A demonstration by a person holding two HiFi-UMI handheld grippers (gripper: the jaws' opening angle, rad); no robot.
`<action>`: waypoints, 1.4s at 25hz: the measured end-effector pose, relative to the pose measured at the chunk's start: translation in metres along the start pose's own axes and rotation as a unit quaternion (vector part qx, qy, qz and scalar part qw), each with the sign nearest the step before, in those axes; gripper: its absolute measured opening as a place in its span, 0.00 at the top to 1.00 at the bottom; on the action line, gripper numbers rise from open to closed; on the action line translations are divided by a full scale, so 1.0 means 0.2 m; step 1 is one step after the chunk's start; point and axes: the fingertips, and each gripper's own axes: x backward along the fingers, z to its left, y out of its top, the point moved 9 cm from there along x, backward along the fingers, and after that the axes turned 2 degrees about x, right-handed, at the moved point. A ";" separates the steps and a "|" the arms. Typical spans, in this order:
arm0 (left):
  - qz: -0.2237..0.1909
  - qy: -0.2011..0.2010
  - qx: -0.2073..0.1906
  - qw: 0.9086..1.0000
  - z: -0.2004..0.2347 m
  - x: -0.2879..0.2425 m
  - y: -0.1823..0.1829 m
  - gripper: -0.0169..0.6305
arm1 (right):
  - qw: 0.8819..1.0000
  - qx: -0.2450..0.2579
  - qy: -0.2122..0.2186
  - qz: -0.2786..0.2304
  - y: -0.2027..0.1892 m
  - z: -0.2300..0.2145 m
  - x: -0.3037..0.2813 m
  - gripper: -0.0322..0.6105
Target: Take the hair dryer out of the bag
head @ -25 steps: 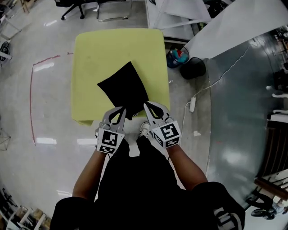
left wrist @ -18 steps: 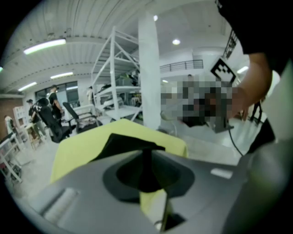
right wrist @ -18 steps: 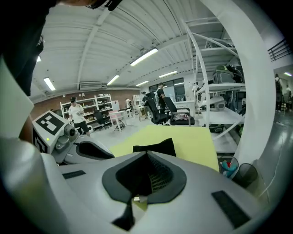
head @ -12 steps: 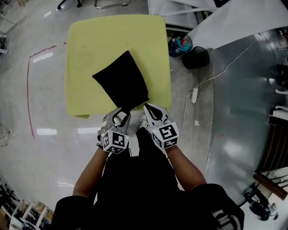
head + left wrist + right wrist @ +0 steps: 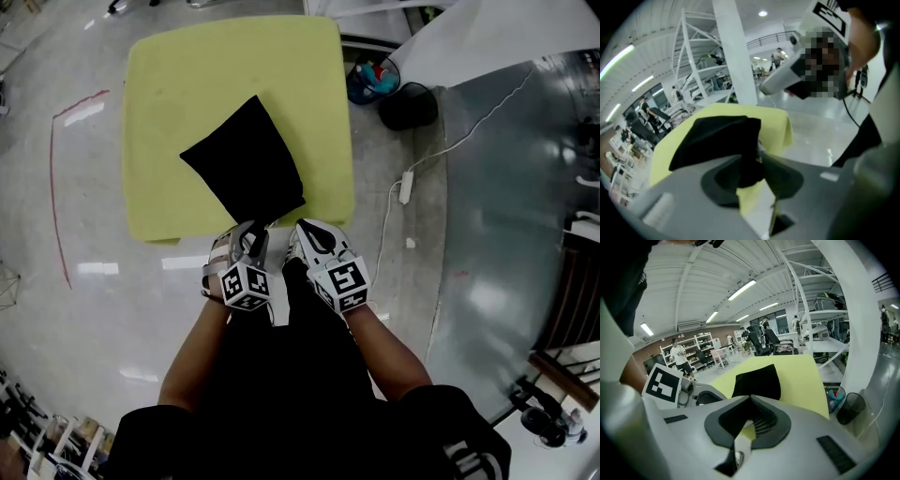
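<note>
1. Closest to me, each of my hands carries tongs topped with a black-and-white marker cube (image 5: 246, 284).
2. The left tongs (image 5: 249, 231) point at the near edge of the bench (image 5: 178, 84). Their jaws have just been opening and now stand partly apart. The near corner of the bag (image 5: 246, 159) sits between them, but I see no pinch on the cloth.
3. The right tongs (image 5: 303, 227), just beside the left pair, are fully closed and hold nothing. Their tip is near that same corner of the bag.
4. The black bag lies on the yellow-green bench, turned cornerwise, with its narrow end toward me and its broad end farther off.
5. The hair dryer does not show in any view.
6. Farther off, on the floor past the bench's right side, a black bin (image 5: 409, 105) stands just beside a blue bucket (image 5: 373, 80). A white cable (image 5: 450, 150) trails across the floor near them.
</note>
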 end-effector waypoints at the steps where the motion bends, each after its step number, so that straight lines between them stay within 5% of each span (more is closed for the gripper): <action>1: 0.002 -0.001 0.003 1.000 0.00 0.00 0.00 0.78 | 1.000 0.000 0.001 0.003 -0.01 0.00 0.00 0.94; 6: -0.002 -0.013 0.043 0.999 0.06 0.00 0.01 0.91 | 1.000 0.009 0.012 0.015 -0.05 0.01 -0.03 0.94; 16: -0.051 -0.032 0.171 0.983 0.30 0.12 0.11 0.93 | 0.996 0.050 0.053 0.052 -0.12 0.08 -0.12 0.94; 29: -0.094 -0.019 0.206 0.974 0.51 0.17 0.19 0.93 | 0.991 0.084 0.077 0.074 -0.05 0.10 -0.39 0.94; 35: -0.099 -0.007 0.201 0.975 0.61 0.19 0.21 0.93 | 0.991 0.097 0.048 0.072 0.03 0.08 -0.52 0.94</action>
